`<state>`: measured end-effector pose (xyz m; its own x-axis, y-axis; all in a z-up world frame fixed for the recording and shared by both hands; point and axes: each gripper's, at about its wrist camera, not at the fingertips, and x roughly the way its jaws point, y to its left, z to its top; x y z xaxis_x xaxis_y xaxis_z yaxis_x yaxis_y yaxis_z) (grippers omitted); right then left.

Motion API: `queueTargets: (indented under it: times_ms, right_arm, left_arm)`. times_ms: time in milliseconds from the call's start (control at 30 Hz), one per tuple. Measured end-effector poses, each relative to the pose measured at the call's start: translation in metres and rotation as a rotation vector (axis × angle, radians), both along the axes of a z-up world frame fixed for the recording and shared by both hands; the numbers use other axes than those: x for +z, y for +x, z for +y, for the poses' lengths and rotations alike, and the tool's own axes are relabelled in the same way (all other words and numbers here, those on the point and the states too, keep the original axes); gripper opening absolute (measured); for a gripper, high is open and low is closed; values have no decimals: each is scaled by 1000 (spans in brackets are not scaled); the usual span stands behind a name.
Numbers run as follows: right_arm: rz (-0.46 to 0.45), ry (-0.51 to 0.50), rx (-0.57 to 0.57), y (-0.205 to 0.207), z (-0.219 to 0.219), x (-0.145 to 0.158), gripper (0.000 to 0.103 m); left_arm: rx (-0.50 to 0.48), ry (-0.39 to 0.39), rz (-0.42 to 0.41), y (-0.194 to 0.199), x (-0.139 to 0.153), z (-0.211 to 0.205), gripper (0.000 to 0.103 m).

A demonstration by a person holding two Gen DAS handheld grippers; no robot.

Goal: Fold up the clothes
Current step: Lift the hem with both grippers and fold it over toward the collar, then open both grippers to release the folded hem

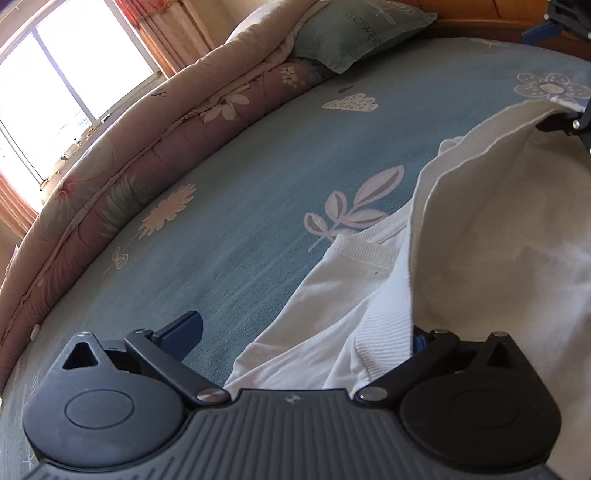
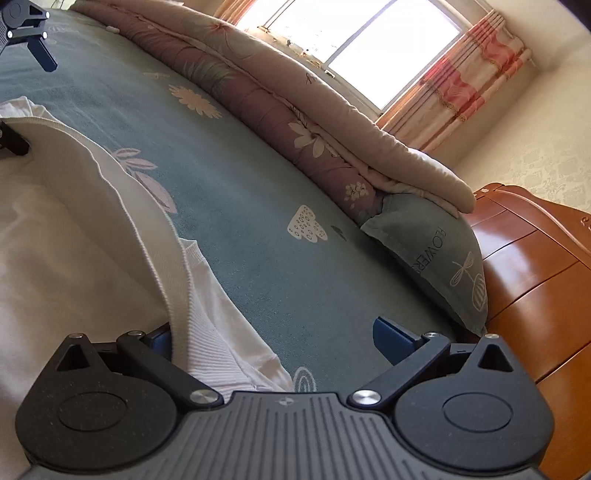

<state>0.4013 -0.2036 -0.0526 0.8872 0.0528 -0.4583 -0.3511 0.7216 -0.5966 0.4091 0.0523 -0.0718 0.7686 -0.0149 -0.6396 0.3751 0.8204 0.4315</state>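
Note:
A white knit top (image 1: 498, 229) lies on the blue flowered bed sheet (image 1: 240, 206), its ribbed hem (image 1: 391, 306) lifted into a ridge. My left gripper (image 1: 301, 336) is open; the hem drapes over its right finger, and the blue left finger (image 1: 184, 330) hangs over bare sheet. My right gripper (image 2: 279, 339) is open too, with the hem (image 2: 177, 295) laid across its left finger and its right finger (image 2: 393, 338) free. A sleeve with a ribbed cuff (image 1: 369, 251) lies flat beneath the ridge. The top's far side is out of view.
A rolled quilt (image 1: 140, 147) runs along the bed's far side under a bright window (image 2: 354, 33) with curtains. A teal pillow (image 2: 436, 251) leans against the wooden headboard (image 2: 535, 277). Open sheet stretches between the top and the quilt.

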Motion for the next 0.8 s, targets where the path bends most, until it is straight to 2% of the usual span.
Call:
queueTargets:
  times_ms: [200,267,300,400,500,633,733,800]
  right_arm:
    - [1,51,69,-29,-17,14,103]
    - [-9,73,66,-23,-20,20,103]
    - [-17,87,54,-17,-21,24,103]
    - [-72,140,-35,4,-25,37,103]
    - [-56,234,-52,8,-32,51,103]
    - [98,351,108,-21,-47,52,103]
    - [244,408,195,-44,-53,40,103]
    - [318,446,218,-54,-53,31,103]
  left_arm:
    - [-42,-165,17,-22,36,23,102]
    - [-12,-209,14,-15,43,31,102]
    - [27,-204,0,-8,45,33,102]
    - [141,-222,-42,8,54,39,102]
    - [114,-354,-37,-2,67,47,102]
    - [-19,-467,128,-36,60,48,102]
    - [-60,-492,267,-61,39,43,102]
    - [-68,-513,330,-70,25,41,102]
